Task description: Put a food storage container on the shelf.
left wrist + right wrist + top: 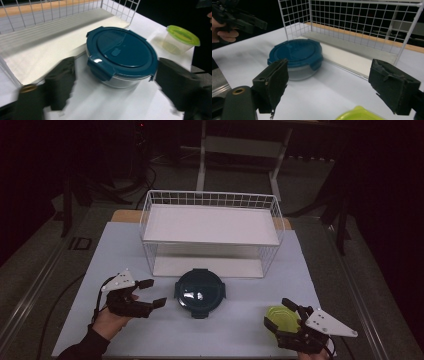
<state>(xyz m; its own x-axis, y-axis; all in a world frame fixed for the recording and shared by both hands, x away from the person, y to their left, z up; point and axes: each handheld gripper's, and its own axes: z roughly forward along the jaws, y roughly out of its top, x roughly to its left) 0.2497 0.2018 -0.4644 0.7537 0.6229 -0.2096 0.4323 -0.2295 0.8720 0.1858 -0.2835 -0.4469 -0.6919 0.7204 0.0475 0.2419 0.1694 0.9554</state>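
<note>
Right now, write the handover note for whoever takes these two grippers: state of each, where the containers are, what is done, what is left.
Left gripper: open, nothing between the jaws, just left of the blue-lidded container.
Right gripper: open, jaws standing either side of the green-lidded container at the table's near right; whether the pads touch it cannot be told.
Blue-lidded container: on the white mat, lid clipped on, directly in front of the wire rack.
Done: neither container is in the rack.
Left: probably putting both into the rack.
</note>
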